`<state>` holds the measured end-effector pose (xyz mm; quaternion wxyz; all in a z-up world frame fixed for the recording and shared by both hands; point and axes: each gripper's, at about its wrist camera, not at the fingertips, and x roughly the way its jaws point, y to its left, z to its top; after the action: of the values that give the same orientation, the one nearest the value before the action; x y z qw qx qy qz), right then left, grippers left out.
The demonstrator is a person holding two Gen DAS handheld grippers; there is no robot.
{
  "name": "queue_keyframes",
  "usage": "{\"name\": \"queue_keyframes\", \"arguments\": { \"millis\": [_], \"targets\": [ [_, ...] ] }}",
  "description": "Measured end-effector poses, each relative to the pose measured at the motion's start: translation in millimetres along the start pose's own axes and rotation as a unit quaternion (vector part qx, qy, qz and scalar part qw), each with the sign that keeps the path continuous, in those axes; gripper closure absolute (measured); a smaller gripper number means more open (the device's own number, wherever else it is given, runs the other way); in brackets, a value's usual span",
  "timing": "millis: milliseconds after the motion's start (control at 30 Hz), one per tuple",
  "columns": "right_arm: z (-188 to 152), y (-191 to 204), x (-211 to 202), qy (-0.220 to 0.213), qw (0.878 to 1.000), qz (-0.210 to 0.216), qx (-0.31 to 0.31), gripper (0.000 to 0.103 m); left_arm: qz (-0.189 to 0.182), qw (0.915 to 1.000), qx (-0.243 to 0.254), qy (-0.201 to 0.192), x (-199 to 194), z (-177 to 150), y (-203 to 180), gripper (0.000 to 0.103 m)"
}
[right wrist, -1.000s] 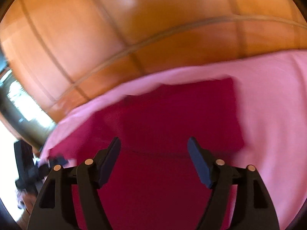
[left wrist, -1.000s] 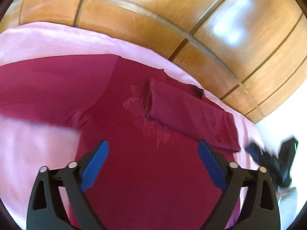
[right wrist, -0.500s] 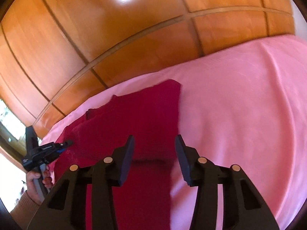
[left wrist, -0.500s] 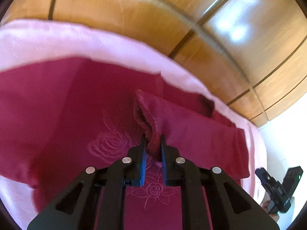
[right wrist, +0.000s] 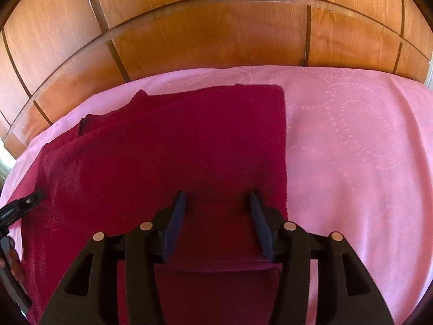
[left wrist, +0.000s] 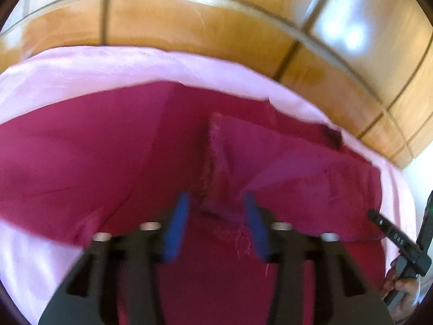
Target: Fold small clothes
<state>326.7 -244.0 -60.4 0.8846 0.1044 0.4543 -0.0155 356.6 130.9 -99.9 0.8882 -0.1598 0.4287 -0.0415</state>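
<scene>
I think I am working in a bedroom at someone's home. A soft pink bed cover with dotted circle patterns is spread over a wide bed. Behind it stands a shiny brown wooden wall of big square panels, like a headboard or closet doors. A dark red cloth garment lies flat on the cover.

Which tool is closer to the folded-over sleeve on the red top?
Left. The left tool hangs open right at the sleeve cuff. The right tool, also open, is over the garment's other folded side, away from that sleeve.
</scene>
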Motion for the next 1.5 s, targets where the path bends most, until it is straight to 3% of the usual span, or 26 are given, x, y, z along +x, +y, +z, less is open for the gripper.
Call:
{"name": "queue_keyframes", "arguments": {
  "millis": [100, 233, 367, 467, 667, 800, 1000, 1067, 1133, 1200, 1233, 1333, 1400, 1500],
  "targets": [
    [-12, 15, -31, -0.03, 0.999, 0.013, -0.013, 0.03, -0.015, 0.9989, -0.041, -0.016, -29, -12, 23, 0.047],
    [-50, 41, -52, -0.022, 0.998, 0.043, -0.036, 0.026, -0.014, 0.9959, -0.083, -0.032, -69, -34, 62, 0.047],
    [-85, 68, -58, -0.002, 0.996, 0.038, -0.085, 0.024, 0.001, 0.9871, -0.157, -0.032, -104, -56, 122, 0.047],
    [-102, 82, -53, 0.01, 0.994, 0.039, -0.103, 0.013, 0.012, 0.9733, -0.225, -0.044, -132, -75, 176, 0.047],
    [-127, 95, -43, -0.005, 0.992, 0.009, -0.127, 0.004, 0.04, 0.9369, -0.33, -0.108, -188, -102, 263, 0.047],
    [-127, 92, -42, -0.003, 0.993, 0.019, -0.12, 0.002, 0.055, 0.9166, -0.371, -0.138, -207, -91, 302, 0.047],
    [-130, 95, -42, -0.01, 0.992, 0.012, -0.125, 0.002, 0.073, 0.8978, -0.411, -0.141, -190, -55, 339, 0.05],
    [-131, 95, -42, -0.01, 0.992, 0.012, -0.125, 0.002, 0.087, 0.9007, -0.405, -0.132, -181, -45, 349, 0.05],
    [-131, 95, -42, -0.009, 0.992, 0.011, -0.125, 0.002, 0.112, 0.8943, -0.415, -0.124, -170, -40, 360, 0.058],
    [-131, 94, -42, -0.01, 0.992, 0.012, -0.125, 0.002, 0.136, 0.8959, -0.409, -0.108, -157, -30, 366, 0.086],
    [-131, 94, -42, -0.009, 0.992, 0.013, -0.124, 0.002, 0.144, 0.8977, -0.403, -0.105, -153, -27, 365, 0.094],
    [-132, 94, -42, -0.01, 0.992, 0.012, -0.125, 0.002, 0.152, 0.9021, -0.388, -0.113, -157, -22, 355, 0.097],
    [-131, 95, -41, -0.009, 0.992, 0.011, -0.125, 0.002, 0.128, 0.9192, -0.345, -0.14, -162, -7, 328, 0.097],
    [-132, 95, -41, -0.009, 0.992, 0.012, -0.124, 0.002, 0.102, 0.953, -0.237, -0.158, -172, 2, 255, 0.097]
  ]
}}
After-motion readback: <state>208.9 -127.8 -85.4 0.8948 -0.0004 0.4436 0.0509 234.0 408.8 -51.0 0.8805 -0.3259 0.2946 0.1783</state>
